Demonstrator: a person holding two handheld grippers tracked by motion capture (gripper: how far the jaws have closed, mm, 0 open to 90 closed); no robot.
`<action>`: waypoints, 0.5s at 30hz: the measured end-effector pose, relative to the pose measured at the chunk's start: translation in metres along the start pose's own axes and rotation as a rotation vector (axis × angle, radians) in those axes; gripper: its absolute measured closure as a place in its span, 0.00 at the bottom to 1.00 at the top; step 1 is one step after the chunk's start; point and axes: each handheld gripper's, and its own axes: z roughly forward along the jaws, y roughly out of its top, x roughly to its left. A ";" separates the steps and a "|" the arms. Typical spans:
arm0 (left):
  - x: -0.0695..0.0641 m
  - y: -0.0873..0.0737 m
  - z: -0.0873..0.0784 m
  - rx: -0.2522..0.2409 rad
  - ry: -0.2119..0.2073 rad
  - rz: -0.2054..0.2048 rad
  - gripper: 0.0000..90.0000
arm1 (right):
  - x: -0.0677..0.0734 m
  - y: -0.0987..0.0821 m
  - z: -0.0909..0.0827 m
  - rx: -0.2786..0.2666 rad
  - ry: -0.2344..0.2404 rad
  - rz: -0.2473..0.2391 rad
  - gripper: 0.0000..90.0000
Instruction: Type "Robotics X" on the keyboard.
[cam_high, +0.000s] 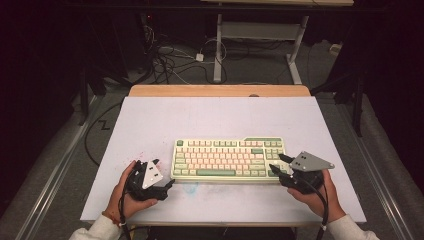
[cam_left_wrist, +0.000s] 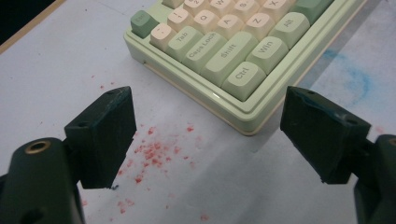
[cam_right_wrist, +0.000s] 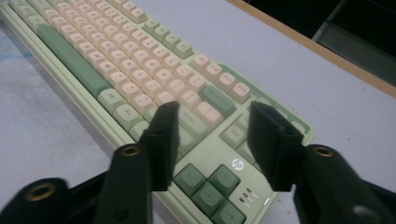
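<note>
Dim room, cables on the floor beyond a white table (cam_high: 150, 120) with a wooden far edge. The top is stained: red specks (cam_left_wrist: 152, 151) near my left side, a blue smear (cam_left_wrist: 357, 77) by the keyboard's near edge.

Keyboard (cam_high: 229, 159): pale green case, cream and green keys, lying flat a little toward 6 o'clock from the table's middle, long side across. Legends readable in my left gripper view: Tab, Caps Lock, Shift, Ctrl, Win, Alt, then Q, A, Z, X. In my right gripper view an "hp" logo (cam_right_wrist: 237, 164) sits on the case above the dark green arrow keys (cam_right_wrist: 208, 186); "Enter" is faint behind my jaw, other legends too blurred to read.

My left gripper (cam_high: 159, 175) rests at about 7 o'clock on the table, just beside the keyboard's left end. Jaws stand wide, nothing between them but bare table; the Ctrl corner lies just ahead, apart from both pads.

My right gripper (cam_high: 278, 167) is at about 5 o'clock, over the keyboard's right end. Jaws about half apart, over the keys near the arrow cluster; whether the pads touch the keyboard I cannot tell.
</note>
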 end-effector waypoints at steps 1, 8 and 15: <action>0.000 0.000 0.000 -0.001 -0.002 0.000 0.19 | -0.001 0.001 0.002 0.008 0.006 0.000 0.68; -0.001 0.000 0.001 0.009 -0.006 0.002 0.19 | 0.001 0.011 0.015 0.052 0.073 -0.032 0.95; -0.001 0.000 0.003 0.013 -0.015 0.002 0.19 | 0.007 0.017 0.035 0.101 0.108 -0.052 1.00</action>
